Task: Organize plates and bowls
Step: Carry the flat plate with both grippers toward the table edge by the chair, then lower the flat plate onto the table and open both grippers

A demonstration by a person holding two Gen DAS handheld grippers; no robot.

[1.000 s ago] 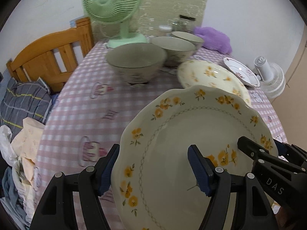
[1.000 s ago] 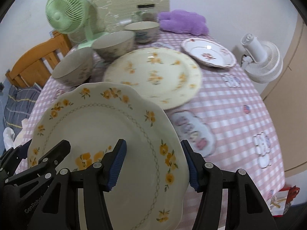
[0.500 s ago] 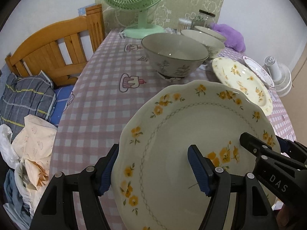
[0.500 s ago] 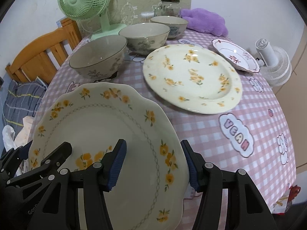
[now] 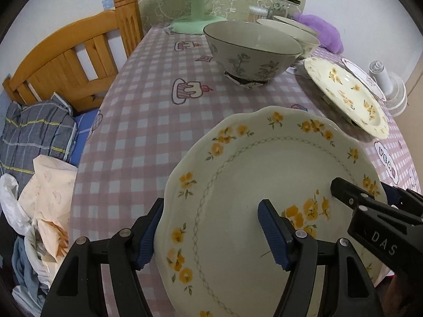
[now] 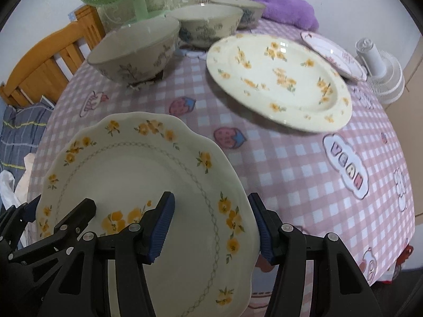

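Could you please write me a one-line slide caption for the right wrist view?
Both claws, right claw and left claw, grip a scalloped yellow-flowered plate above the pink checked tablecloth.

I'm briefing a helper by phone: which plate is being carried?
Over the near edge of the pink checked tablecloth, both claws hold one cream plate. Unlike the round yellow-flowered plate lying beyond, its rim is scalloped, with a grey chain ring.

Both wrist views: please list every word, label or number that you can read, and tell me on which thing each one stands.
"DAS": white letters on the black body of the right gripper, seen in the left wrist view.
"VEAN": coloured letters in a cloud shape printed on the checked tablecloth; the third letter is unsure.
The held plate, the bowls and the jar show no readable text.
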